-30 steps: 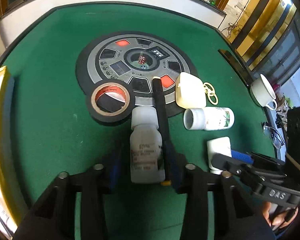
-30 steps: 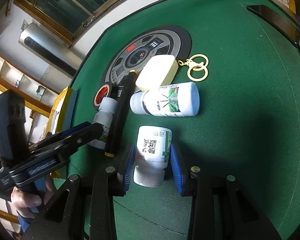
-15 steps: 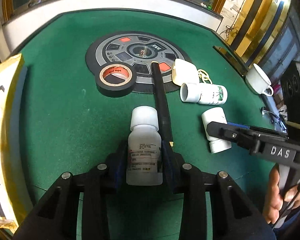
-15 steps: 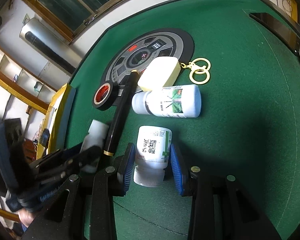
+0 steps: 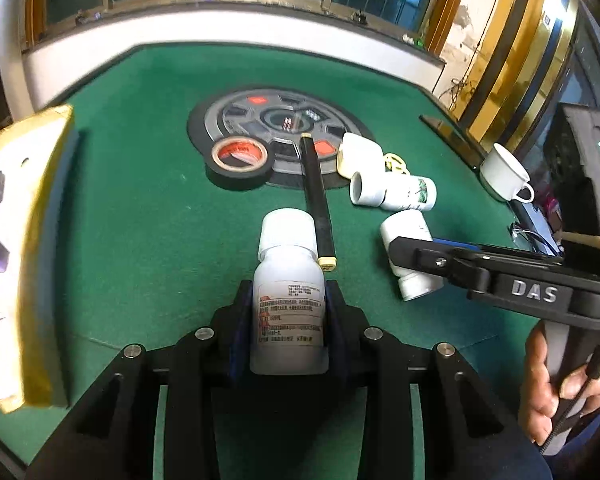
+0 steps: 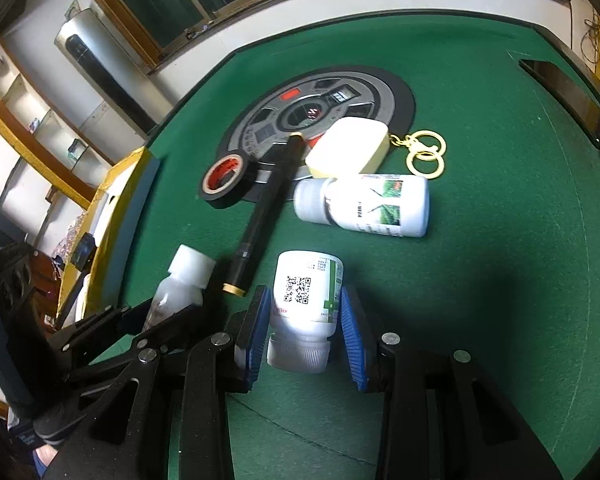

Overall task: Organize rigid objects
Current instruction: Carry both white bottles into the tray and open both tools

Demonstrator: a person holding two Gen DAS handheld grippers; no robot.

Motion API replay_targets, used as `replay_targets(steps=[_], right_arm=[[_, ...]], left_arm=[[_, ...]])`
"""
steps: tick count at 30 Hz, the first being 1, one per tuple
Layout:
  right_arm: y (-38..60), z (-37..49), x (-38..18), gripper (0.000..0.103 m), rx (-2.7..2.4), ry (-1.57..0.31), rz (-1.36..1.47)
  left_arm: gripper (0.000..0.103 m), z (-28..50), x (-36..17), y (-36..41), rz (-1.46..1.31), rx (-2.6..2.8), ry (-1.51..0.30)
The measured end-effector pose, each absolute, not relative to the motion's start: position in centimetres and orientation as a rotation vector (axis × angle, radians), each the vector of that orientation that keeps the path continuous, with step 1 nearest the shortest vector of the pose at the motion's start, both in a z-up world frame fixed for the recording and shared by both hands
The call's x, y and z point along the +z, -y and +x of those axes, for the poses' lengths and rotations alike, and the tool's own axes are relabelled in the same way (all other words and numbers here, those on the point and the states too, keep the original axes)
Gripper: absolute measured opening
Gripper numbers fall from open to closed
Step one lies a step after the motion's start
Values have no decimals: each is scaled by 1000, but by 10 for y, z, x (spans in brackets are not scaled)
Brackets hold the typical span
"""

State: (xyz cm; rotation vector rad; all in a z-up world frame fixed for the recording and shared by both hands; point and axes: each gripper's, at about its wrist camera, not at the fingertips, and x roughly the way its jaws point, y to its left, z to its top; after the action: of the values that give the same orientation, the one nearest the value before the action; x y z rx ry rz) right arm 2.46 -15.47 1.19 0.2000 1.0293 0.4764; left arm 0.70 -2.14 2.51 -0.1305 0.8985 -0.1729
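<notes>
The left gripper (image 5: 288, 312) has drawn its clear bottle (image 5: 287, 300) back from the tape roll (image 5: 239, 159) – jaws clamped on its sides, contents unreadable. The right gripper (image 6: 306, 320) hasn't budged, pads pinching the white pill bottle (image 6: 305, 300) lying on the green table (image 6: 500, 280). A black pen (image 6: 266, 212) lies between them; open felt stretches to the right.

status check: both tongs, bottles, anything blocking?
Left tongs shut on translucent bottle. Right tongs around QR bottle, small gaps at the pads, grip unconfirmed. Black pen lies close between the two bottles.
</notes>
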Motion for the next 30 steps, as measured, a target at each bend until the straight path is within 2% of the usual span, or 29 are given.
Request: replay_targets(steps=[17,30], right_arm=[[139,9,22,31,526,-966,163],[105,-5,36,31,611,-948,137]], left_arm=[[32,-33,50,-14,-170,-114,-787],[32,-56,62,-86,-250,15,-700]])
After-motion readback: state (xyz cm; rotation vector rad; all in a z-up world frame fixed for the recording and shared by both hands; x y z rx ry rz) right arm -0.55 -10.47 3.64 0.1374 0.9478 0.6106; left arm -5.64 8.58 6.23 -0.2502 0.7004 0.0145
